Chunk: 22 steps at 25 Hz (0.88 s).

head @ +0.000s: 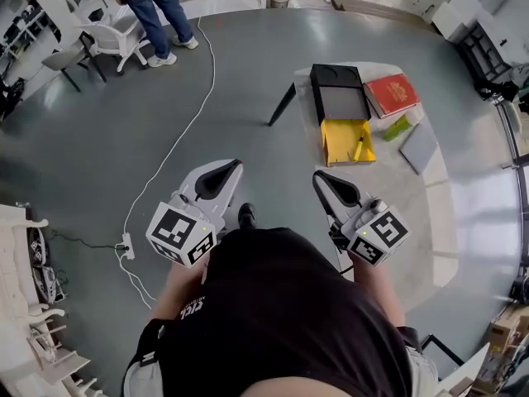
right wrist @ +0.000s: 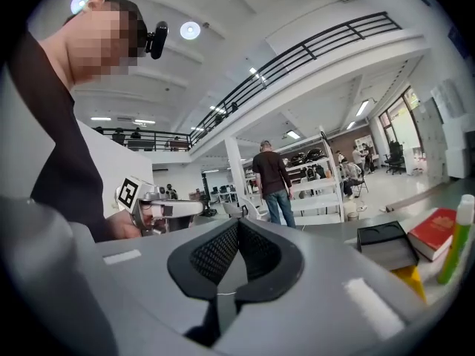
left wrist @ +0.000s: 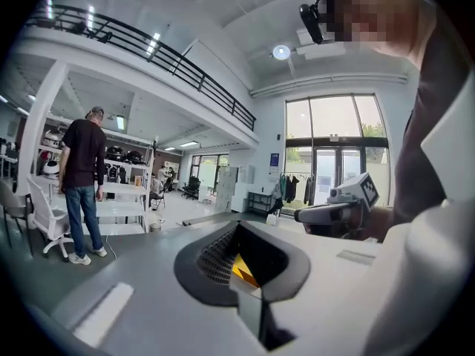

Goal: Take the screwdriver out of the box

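Both claws are clenched on nothing: the left claw [head: 233,167] and the right claw [head: 319,175] are each held level in front of the person's body over bare floor, well apart from the counter [head: 438,213]. The screwdriver [head: 359,149] appears to lie inside the yellow box [head: 337,145], along its right wall, though it is small in the head view. Hazards, as judged: 1) a claw brought in while clenched would push the tool or the box instead of taking it; 2) with the tool so close to the wall, a jaw may catch the rim and drag or tip the light box; 3) the green bottle [head: 397,127] sits just beside the box on its right and could be knocked over by a right-hand approach; 4) the black box [head: 340,93] touches the yellow box's far end and may be shoved; 5) the white cable [head: 178,139] on the floor to the left is a trip risk. Count on the counter: 1 yellow box, 1 screwdriver, 1 black box, 1 red book [head: 392,94], 1 green bottle, 1 grey pad [head: 419,147]. Claws: 2.
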Each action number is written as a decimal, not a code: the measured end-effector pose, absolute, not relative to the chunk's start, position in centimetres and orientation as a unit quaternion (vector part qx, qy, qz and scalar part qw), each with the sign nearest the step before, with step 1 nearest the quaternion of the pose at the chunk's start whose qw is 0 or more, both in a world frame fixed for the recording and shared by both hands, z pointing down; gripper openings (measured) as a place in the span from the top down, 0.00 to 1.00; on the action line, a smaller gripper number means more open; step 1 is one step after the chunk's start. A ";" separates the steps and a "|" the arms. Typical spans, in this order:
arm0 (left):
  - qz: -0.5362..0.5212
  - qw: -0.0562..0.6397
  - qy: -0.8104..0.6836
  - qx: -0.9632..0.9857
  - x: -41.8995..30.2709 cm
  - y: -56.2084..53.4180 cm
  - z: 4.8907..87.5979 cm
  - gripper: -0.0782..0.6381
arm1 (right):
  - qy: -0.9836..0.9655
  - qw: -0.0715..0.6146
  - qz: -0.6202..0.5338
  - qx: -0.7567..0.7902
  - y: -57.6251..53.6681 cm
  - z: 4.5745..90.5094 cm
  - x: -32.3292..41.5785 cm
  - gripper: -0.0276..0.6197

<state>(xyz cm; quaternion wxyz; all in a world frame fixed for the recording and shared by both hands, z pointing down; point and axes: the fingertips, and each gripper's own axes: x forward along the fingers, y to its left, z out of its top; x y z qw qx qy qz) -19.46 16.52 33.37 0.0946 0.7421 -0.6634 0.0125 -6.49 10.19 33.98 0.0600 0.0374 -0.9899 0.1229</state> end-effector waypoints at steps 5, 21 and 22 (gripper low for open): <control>0.016 0.092 -0.627 0.774 -24.0 11.5 32.8 0.89 | -0.989 0.057 0.117 0.075 6.9 33.2 -11.0 0.94; 0.044 0.110 -0.498 0.859 -25.2 -0.7 34.5 0.89 | -0.963 0.055 0.160 0.209 -1.3 35.1 -12.7 0.93; 0.045 0.112 -0.492 0.862 -24.7 -1.6 34.6 0.89 | -0.961 0.052 0.164 0.215 -2.1 35.2 -12.2 0.94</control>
